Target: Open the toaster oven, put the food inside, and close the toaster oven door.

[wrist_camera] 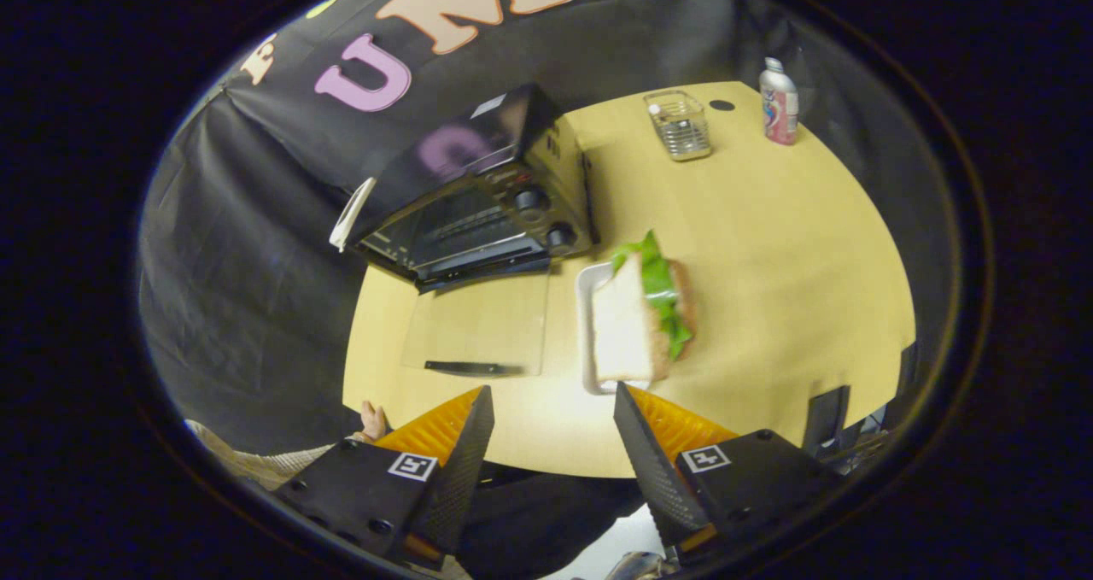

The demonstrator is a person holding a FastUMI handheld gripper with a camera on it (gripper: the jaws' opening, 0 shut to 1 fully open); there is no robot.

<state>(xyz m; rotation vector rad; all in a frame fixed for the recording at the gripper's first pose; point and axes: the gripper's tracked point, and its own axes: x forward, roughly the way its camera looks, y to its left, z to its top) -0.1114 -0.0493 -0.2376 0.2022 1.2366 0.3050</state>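
So the toaster oven (478, 196) is already open, with its glass door (478, 324) folded flat down onto the wooden table (768, 247), so step one looks done. The sandwich (645, 307) is still sitting on its white tray (586, 324), just to the right of the door, at about 1 o'clock from the gripper (553, 413) and just ahead of the right finger. The fingers are spread wide with nothing between them, so it's not carrying anything. Still left, I'd say: grab the food, get it inside, swing the door up. A wire basket (679, 125) and a bottle (779, 102) sit way off at the far side, around 12 to 1 o'clock.
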